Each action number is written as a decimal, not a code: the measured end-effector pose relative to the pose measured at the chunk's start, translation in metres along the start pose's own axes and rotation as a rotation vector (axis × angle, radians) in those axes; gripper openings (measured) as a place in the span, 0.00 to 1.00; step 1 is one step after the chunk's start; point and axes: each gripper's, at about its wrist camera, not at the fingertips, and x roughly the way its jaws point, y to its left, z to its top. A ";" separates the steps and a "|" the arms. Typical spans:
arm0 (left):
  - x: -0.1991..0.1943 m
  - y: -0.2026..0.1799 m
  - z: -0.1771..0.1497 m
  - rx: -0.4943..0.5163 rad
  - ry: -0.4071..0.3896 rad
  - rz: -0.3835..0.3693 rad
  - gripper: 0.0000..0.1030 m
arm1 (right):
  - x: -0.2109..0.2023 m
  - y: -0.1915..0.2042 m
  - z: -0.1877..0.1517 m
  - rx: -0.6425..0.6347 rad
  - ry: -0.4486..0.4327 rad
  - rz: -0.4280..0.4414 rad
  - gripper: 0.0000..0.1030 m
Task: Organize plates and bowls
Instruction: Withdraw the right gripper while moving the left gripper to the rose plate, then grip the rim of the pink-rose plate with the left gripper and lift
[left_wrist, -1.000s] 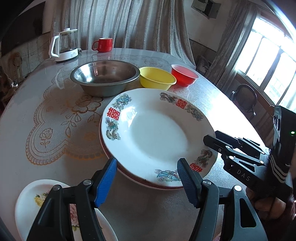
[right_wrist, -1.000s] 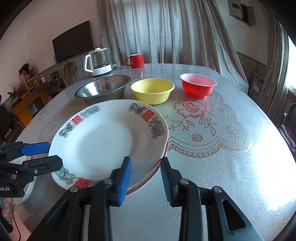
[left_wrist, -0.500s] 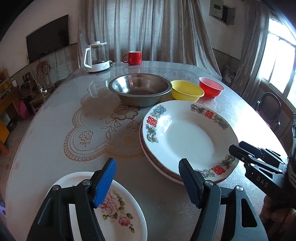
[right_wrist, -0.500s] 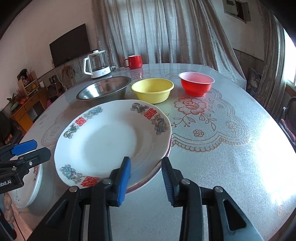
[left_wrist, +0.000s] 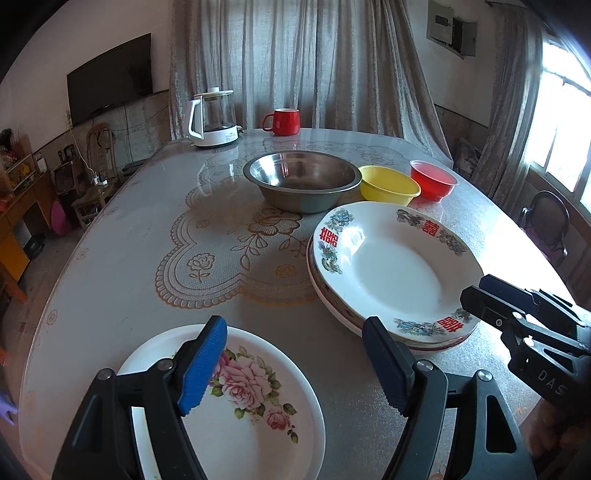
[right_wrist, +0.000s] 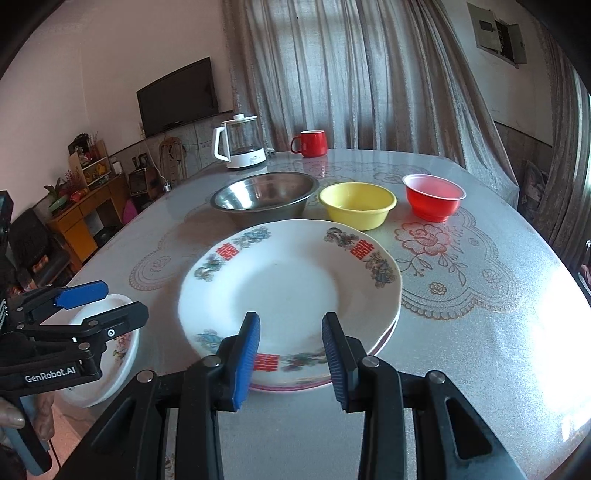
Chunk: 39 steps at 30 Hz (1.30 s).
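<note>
A stack of white plates with red characters (left_wrist: 391, 273) (right_wrist: 291, 288) lies on the table. A white rose plate (left_wrist: 236, 398) (right_wrist: 107, 354) lies at the near left edge. My left gripper (left_wrist: 295, 365) (right_wrist: 107, 304) is open above the rose plate, its left finger over the rim. My right gripper (right_wrist: 291, 354) (left_wrist: 491, 295) is open and empty at the near rim of the stack. A steel bowl (left_wrist: 303, 181) (right_wrist: 266, 195), a yellow bowl (left_wrist: 388, 184) (right_wrist: 356, 205) and a red bowl (left_wrist: 432, 179) (right_wrist: 434, 195) stand in a row behind.
A glass kettle (left_wrist: 214, 118) (right_wrist: 242, 142) and a red mug (left_wrist: 282, 120) (right_wrist: 310, 143) stand at the far edge. A lace mat (left_wrist: 229, 254) covers the table's middle. A chair (left_wrist: 550, 225) stands to the right.
My left gripper has pulled back and left from the stack to above the rose plate. My right gripper has shifted left to the stack's near rim and opened a little wider.
</note>
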 end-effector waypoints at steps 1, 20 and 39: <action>-0.001 0.002 -0.001 -0.006 -0.001 0.003 0.74 | -0.001 0.003 0.000 -0.007 0.000 0.020 0.34; -0.032 0.094 -0.008 -0.224 -0.058 0.061 0.74 | 0.008 0.066 -0.007 -0.078 0.099 0.360 0.34; -0.052 0.161 -0.092 -0.392 0.025 -0.078 0.50 | 0.047 0.086 -0.025 -0.022 0.236 0.452 0.34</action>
